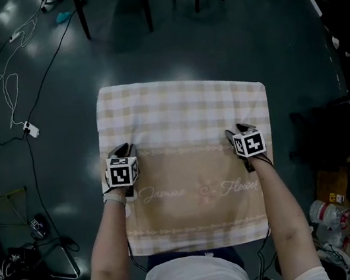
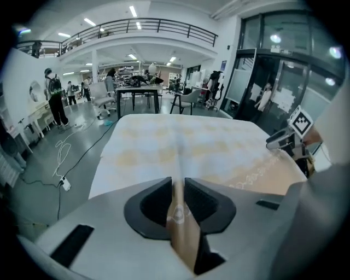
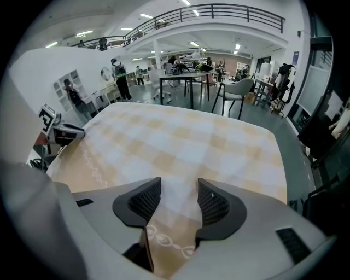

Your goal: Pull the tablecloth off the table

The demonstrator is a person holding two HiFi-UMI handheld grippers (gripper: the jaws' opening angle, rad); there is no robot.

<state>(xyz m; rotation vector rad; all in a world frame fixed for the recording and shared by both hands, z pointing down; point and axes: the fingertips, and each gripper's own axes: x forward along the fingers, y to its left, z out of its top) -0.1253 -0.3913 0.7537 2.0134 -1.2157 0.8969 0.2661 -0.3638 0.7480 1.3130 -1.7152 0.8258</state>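
Cable-strewn floor (image 1: 50,77) rings the tablecloth (image 1: 183,111); left gripper (image 1: 123,150) pinches a fold (image 2: 179,164), right gripper (image 1: 238,130) straddles it unclenched

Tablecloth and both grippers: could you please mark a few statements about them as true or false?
1. The left gripper has its jaws closed on a raised fold of the tablecloth. True.
2. The right gripper has its jaws pressed together. False: they stand apart, with cloth between them.
3. The tablecloth is plain dark blue. False: it is pale checked, with a tan band.
4. A chair stands beyond the far edge. True.
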